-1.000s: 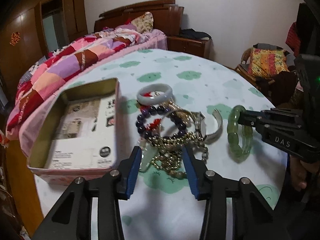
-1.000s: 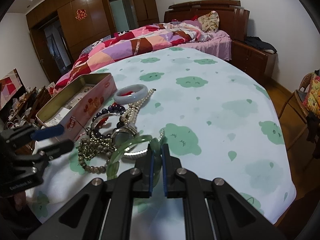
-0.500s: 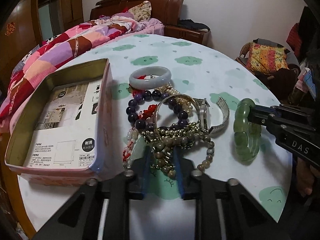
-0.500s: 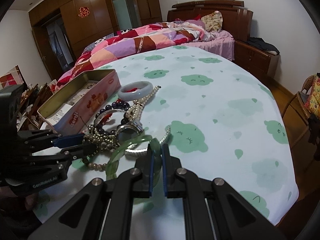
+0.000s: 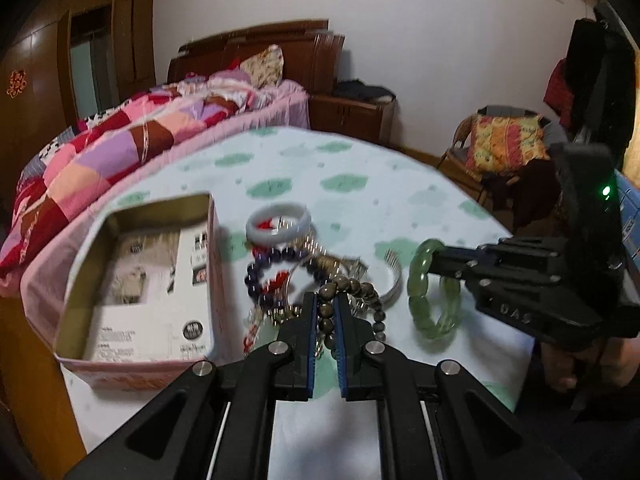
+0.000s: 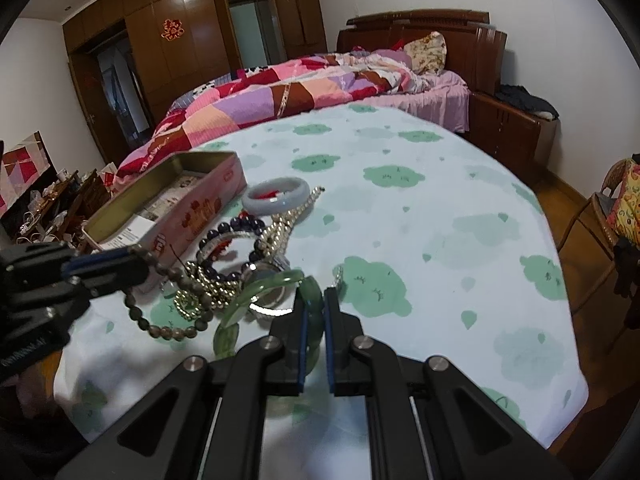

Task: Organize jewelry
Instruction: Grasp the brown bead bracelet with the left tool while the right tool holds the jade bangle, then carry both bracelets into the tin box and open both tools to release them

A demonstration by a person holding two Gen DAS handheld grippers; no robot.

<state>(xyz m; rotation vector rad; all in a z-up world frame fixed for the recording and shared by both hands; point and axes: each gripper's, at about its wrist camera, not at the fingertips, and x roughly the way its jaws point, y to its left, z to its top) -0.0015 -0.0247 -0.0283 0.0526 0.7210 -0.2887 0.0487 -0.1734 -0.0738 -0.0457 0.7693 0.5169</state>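
Note:
A heap of jewelry lies on the round table beside an open pink tin box (image 5: 140, 280) (image 6: 172, 196). My left gripper (image 5: 325, 308) is shut on a brown bead bracelet (image 5: 348, 292) and lifts it off the heap; the bracelet hangs from it in the right wrist view (image 6: 168, 312). My right gripper (image 6: 314, 308) is shut on a green jade bracelet (image 6: 256, 300) (image 5: 432, 292), held just above the cloth right of the heap. A pale bangle (image 5: 278, 222), purple beads (image 5: 264, 268) and a watch (image 6: 272, 280) stay in the heap.
The table wears a white cloth with green cloud prints (image 6: 400, 220). A bed with a patchwork quilt (image 6: 300, 88) stands behind it. A chair with a yellow cushion (image 5: 508, 144) is at the right. The tin box holds printed paper.
My left gripper closed on the brown bead bracelet and raised it from the heap. My right gripper kept its hold on the green bracelet and barely moved.

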